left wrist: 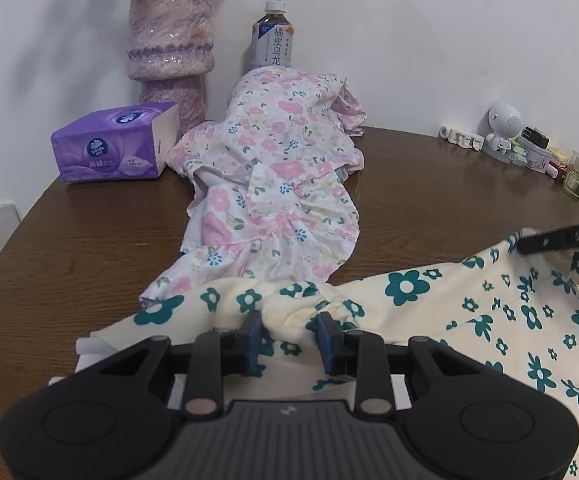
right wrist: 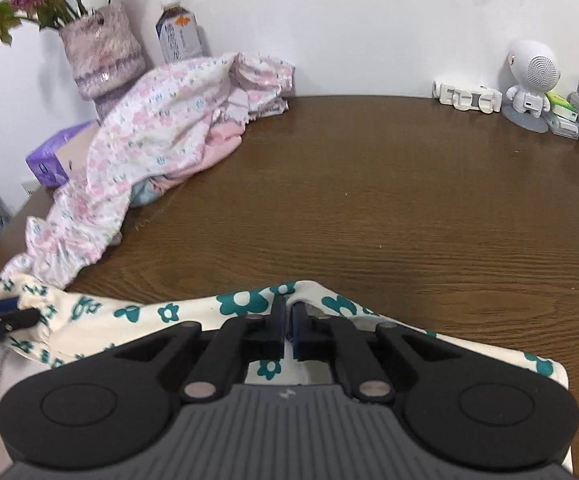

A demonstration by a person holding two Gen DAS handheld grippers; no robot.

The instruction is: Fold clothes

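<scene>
A cream garment with teal flowers (left wrist: 429, 292) is pinched at its edge by the closed right tongs (right wrist: 288, 320); a bunched fold is apparently gripped by the left tongs (left wrist: 288, 334) on the wooden counter (right wrist: 369, 200)

A round dark wooden table (right wrist: 369, 200) stands against a plain white wall (right wrist: 369, 20), with a purple vase (left wrist: 169, 52), tissue box (left wrist: 113, 144), bottle (left wrist: 272, 38) and white figurine (right wrist: 531, 76) along its far edge.

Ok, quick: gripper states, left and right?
Left gripper: partly open, cream green-flowered garment bunched between its pads.
Right gripper: shut on the same garment's edge.
</scene>
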